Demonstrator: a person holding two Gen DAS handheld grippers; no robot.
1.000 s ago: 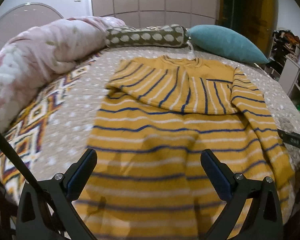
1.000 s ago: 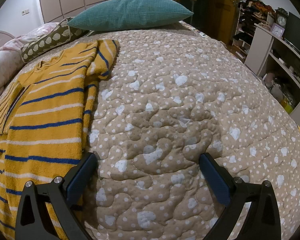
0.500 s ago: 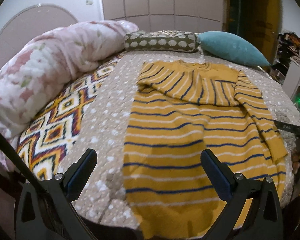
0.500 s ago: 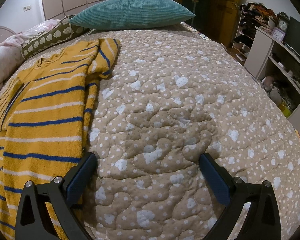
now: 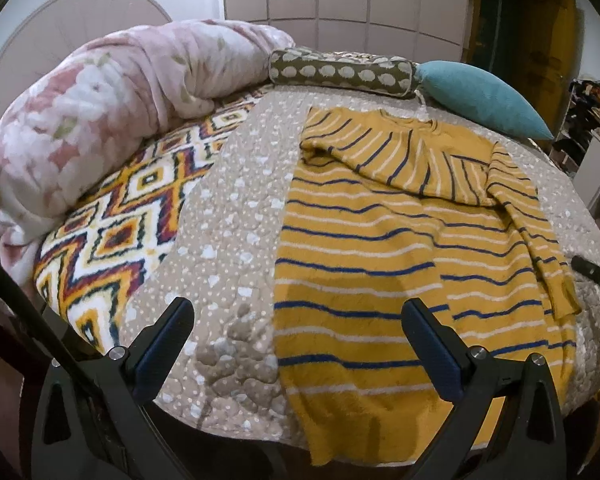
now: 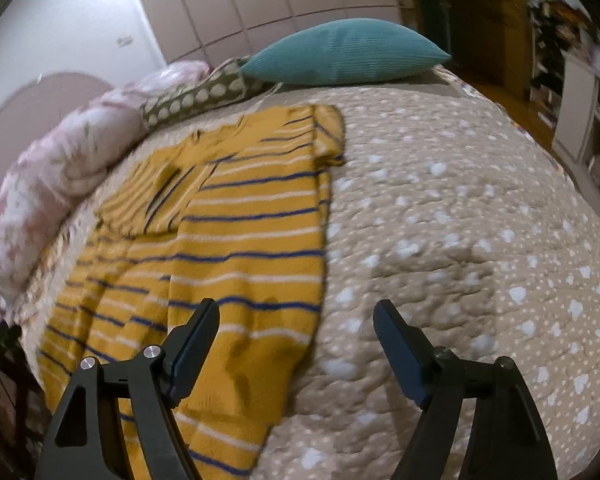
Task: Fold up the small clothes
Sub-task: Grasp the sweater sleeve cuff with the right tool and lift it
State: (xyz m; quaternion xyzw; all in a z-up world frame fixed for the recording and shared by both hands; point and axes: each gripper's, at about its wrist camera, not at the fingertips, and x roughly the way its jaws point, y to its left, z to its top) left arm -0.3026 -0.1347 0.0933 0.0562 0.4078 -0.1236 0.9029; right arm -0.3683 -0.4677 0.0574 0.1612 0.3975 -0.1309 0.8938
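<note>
— Sweater [image 5: 400, 256]?
— Spread flat on the dotted quilt [image 6: 460, 240] of the bed, collar toward the teal pillow [image 5: 480, 96], hem hanging just over the near edge. Left sleeve folded across the chest; right sleeve laid down along the right side of the body.

— Left tongs [image 5: 296, 344]?
— Spread wide, holding nothing. Hovering above the sweater's hem end, one finger over bare quilt left of the sweater, the other over the stripes.

— Right tongs [image 6: 296, 336]?
— Also wide open and holding nothing. Left finger over the sweater's right edge, right finger over plain quilt beside it.

— Around the sweater?
— Spotted bolster [image 5: 340, 74] just beyond the collar, touching the teal pillow. Pink floral duvet [image 5: 100, 120] heaped well to the left, a diamond-patterned blanket [image 5: 112, 240] between duvet and sweater. White shelving [image 6: 580, 120] far right of the sweater, contents too blurred to name.
</note>
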